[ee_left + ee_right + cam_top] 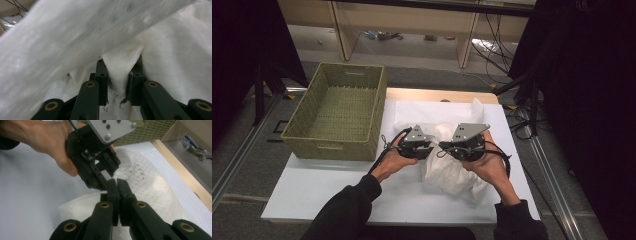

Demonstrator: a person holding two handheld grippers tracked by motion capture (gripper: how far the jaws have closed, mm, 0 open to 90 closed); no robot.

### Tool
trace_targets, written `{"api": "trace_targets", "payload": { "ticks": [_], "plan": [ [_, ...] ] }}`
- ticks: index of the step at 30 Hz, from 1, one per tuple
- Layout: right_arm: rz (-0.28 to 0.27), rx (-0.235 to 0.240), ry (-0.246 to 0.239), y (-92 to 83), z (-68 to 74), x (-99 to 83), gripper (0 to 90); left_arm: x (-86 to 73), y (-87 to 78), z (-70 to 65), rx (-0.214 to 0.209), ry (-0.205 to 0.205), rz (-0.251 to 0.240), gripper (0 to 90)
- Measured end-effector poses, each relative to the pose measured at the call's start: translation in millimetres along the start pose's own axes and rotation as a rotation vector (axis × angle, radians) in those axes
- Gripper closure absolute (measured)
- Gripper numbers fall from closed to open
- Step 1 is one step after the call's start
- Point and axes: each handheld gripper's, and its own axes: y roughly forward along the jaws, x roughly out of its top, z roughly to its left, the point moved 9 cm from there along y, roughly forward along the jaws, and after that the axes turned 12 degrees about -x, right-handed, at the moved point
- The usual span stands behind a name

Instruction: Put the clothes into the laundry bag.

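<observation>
A crumpled white cloth (452,167) lay on the bench (312,187), toward its right half and nearer the front edge than the back. The left gripper (426,148) met it from the left; in the left gripper view its fingers (101,75) pinched a raised fold of the cloth (120,72). The right gripper (446,146) came from the right, fingers (113,192) pressed together on a thin edge of cloth (150,187). A woven green basket (334,145) stood at the bench's back left corner, apart from the cloth.
</observation>
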Motion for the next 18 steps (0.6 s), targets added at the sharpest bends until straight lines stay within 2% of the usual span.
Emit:
{"api": "trace_targets", "payload": {
  "ticks": [2,3,5,8,9,11,13,14,16,18],
  "plan": [
    [0.0,-0.002,-0.001,0.1,-0.1,-0.2,90.0,-0.8,5.8,8.2,0.034,-0.042,0.012,73.7],
    [-0.001,-0.003,0.001,-0.6,0.0,0.3,90.0,-4.3,10.5,16.9,0.071,-0.12,0.023,72.9],
    [-0.001,0.003,0.008,-2.0,0.4,0.9,90.0,-13.8,10.7,30.1,0.119,-0.179,0.072,68.6],
    [-0.011,-0.008,0.0,-1.7,-2.8,0.2,90.0,-18.4,7.5,35.2,0.156,-0.263,0.062,57.7],
    [0.0,-0.003,0.017,-2.6,-2.3,-1.3,90.0,-20.1,3.1,35.6,0.177,-0.296,0.068,54.7],
    [-0.003,-0.009,0.022,-2.5,-4.9,-2.2,90.0,-21.1,-7.9,33.0,0.191,-0.297,0.079,49.8],
    [-0.003,-0.012,0.029,-3.2,-5.5,-2.0,90.0,-25.3,-19.1,28.5,0.193,-0.284,0.114,49.0],
    [-0.004,-0.011,0.024,-3.4,-5.4,-1.6,90.0,-29.5,-26.6,26.5,0.215,-0.284,0.13,49.0],
    [-0.008,-0.015,0.02,-3.3,-5.8,-0.3,90.0,-37.8,-35.1,21.6,0.213,-0.311,0.144,49.7],
    [-0.007,-0.013,0.019,-3.2,-5.3,-0.3,90.0,-45.7,-40.6,18.5,0.218,-0.321,0.159,51.2]
  ]
}}
